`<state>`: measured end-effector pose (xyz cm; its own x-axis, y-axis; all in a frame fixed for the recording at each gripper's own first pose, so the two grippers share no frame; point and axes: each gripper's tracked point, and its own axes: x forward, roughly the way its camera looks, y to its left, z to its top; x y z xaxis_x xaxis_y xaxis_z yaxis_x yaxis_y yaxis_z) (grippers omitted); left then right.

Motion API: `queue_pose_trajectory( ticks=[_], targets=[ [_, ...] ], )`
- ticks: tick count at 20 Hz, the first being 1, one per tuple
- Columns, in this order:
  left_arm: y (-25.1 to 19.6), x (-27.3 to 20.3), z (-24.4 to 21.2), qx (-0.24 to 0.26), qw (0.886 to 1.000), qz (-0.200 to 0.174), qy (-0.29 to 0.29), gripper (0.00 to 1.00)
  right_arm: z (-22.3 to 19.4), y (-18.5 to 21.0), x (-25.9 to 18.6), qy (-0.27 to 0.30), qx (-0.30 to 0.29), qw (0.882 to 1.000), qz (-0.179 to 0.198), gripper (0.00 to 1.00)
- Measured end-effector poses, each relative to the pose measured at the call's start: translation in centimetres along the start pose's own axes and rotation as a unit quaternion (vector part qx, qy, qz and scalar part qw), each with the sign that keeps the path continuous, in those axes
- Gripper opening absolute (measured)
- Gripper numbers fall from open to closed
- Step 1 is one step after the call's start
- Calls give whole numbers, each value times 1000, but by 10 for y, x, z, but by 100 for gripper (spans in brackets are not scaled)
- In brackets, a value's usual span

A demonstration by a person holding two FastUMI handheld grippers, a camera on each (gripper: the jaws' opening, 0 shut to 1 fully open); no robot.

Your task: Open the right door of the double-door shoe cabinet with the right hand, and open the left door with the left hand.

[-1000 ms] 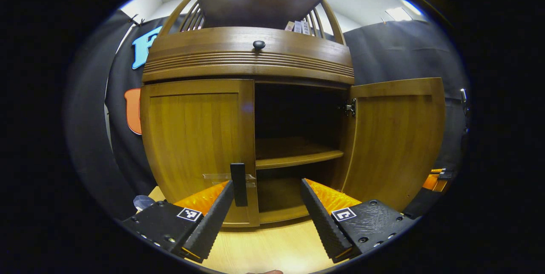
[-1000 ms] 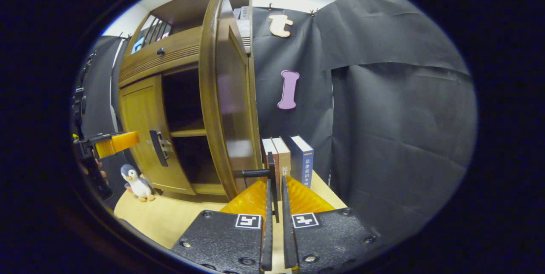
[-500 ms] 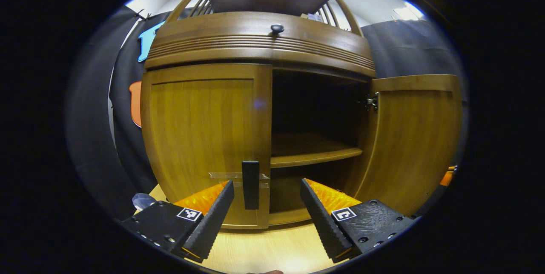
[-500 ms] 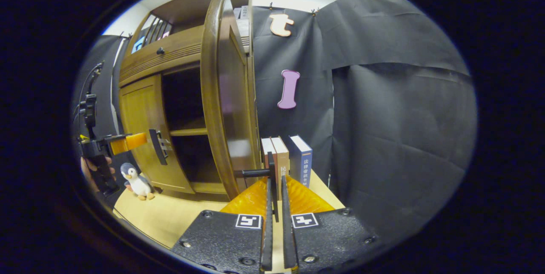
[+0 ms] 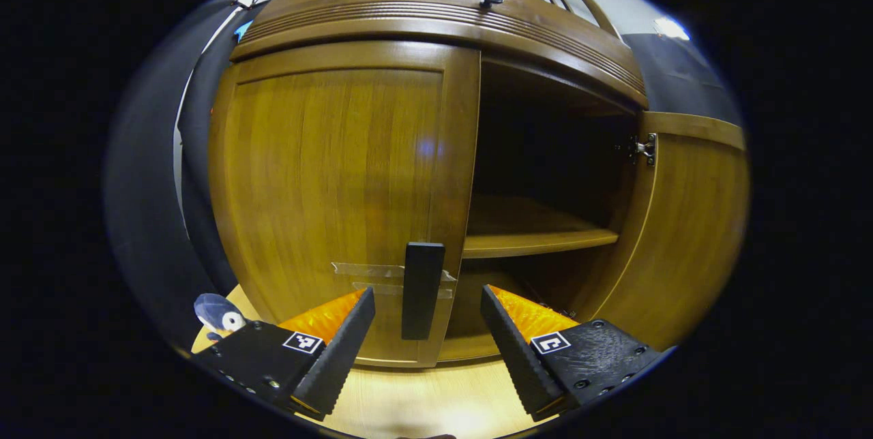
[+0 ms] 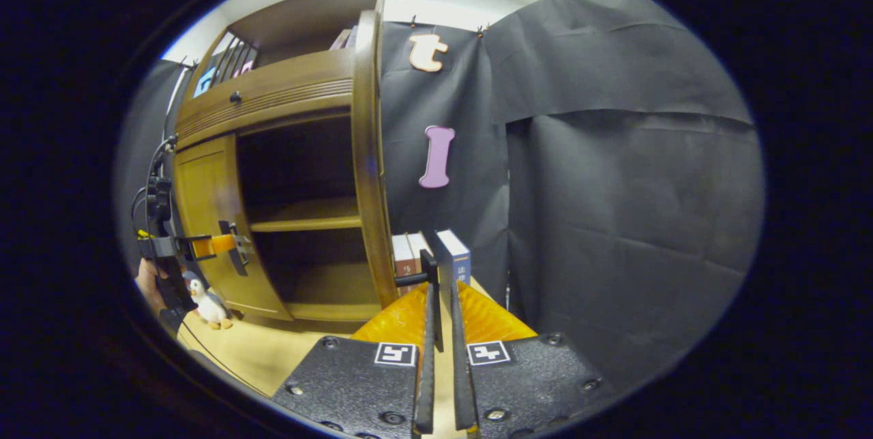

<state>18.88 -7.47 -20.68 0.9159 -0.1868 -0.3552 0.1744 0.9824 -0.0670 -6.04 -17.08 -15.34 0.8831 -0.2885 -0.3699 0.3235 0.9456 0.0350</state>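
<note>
Penguin toy [image 6: 206,304] on wooden tabletop [image 6: 259,350]; upright books [image 6: 453,258] against black cloth.

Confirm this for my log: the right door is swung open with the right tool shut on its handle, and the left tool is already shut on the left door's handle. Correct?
Not quite. In the left gripper view the left tool is open, its fingers either side of the left door's handle without pressing it. The right tool is indeed shut on the open right door's handle.

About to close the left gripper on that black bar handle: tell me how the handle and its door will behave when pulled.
The left door's handle looks like a stiff, squared bar, so it should hold firm between the open left gripper. Its smooth faces may slip. The left door likely swings on side hinges like the open right door, not straight out.
</note>
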Motion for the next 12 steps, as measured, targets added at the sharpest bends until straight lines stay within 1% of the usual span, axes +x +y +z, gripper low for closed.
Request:
queue_pose_trajectory(
  ticks=[4,6,7,8,10,11,12],
  targets=[
    [0,9,-3,-3,1000,2,3,94,9,-2,-4,-17,-4,1000,-3,21],
    [0,17,-7,-4,1000,3,8,94,8,-3,-5,-16,-6,1000,-6,29],
    [1,19,-11,-1,1000,7,15,94,6,-6,-5,-12,-6,1000,-9,31],
    [3,21,-12,5,1000,12,13,94,3,-9,-5,-4,-6,1000,-14,36],
    [10,28,-10,15,1000,22,8,93,2,-13,-8,-1,-1,1000,-20,43],
    [12,31,-12,14,1000,26,10,80,3,-14,-8,0,2,1000,-22,46],
    [14,33,-15,14,999,28,15,84,2,-17,-9,0,3,1000,-25,51]
  ],
)
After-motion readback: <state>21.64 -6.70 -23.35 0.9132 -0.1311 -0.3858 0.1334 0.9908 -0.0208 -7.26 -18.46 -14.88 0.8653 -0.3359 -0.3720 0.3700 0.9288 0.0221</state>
